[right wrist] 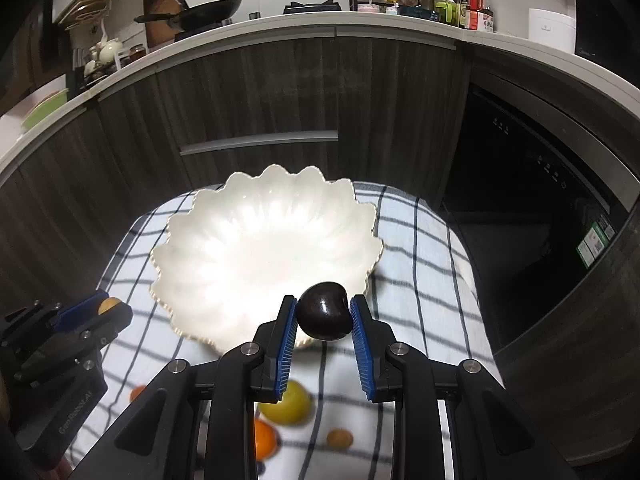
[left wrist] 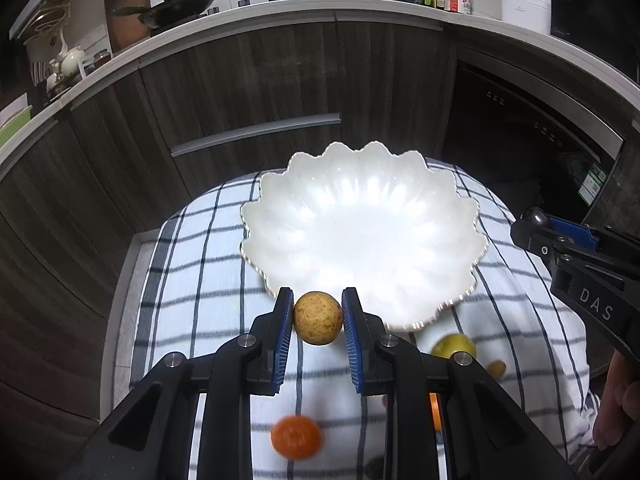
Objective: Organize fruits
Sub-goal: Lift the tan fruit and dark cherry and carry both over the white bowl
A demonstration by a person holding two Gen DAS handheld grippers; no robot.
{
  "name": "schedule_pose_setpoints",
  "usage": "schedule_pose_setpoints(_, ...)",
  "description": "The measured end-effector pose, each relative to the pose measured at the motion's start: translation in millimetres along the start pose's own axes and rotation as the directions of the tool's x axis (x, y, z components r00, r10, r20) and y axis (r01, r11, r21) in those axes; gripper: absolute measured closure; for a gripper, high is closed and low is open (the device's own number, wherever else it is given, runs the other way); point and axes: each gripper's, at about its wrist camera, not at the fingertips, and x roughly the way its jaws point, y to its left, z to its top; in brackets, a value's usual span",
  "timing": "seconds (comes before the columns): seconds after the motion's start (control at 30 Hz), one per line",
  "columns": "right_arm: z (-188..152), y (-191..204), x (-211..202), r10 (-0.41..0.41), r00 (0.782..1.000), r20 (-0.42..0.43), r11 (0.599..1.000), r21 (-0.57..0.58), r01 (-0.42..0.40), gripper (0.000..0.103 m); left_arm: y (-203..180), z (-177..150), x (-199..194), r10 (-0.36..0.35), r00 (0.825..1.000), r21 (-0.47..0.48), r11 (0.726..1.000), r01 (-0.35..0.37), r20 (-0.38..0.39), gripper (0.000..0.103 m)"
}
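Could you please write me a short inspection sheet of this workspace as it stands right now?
Surface: checked cloth covering the table.
Job's things: white scalloped bowl, empty; orange fruit, yellow fruit and a small orange-brown fruit loose on the cloth.
Clutter: nothing seen.
Grippers: left gripper shut on a speckled tan ball fruit; right gripper shut on a dark glossy fruit; both at the bowl's near rim.
Cables: nothing seen.
Surroundings: dark cabinets; counter with wok and bottles.
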Motion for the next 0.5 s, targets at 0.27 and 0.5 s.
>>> schedule_pose_setpoints(0.27, 21, -1, 28, -0.014, 1.000, -0.006, 1.000, -0.004, 0.014, 0.075, 6, 24, 30, -0.001, 1.000, -0.014, 1.000, 0.001, -0.001, 0.078)
schedule_pose_setpoints(0.5, 32, -4, 54, -0.009, 0.999, -0.031, 1.000, 0.004, 0.009, 0.075, 8, 38, 64, -0.007, 0.999, -0.015, 1.000, 0.006, -0.041, 0.078)
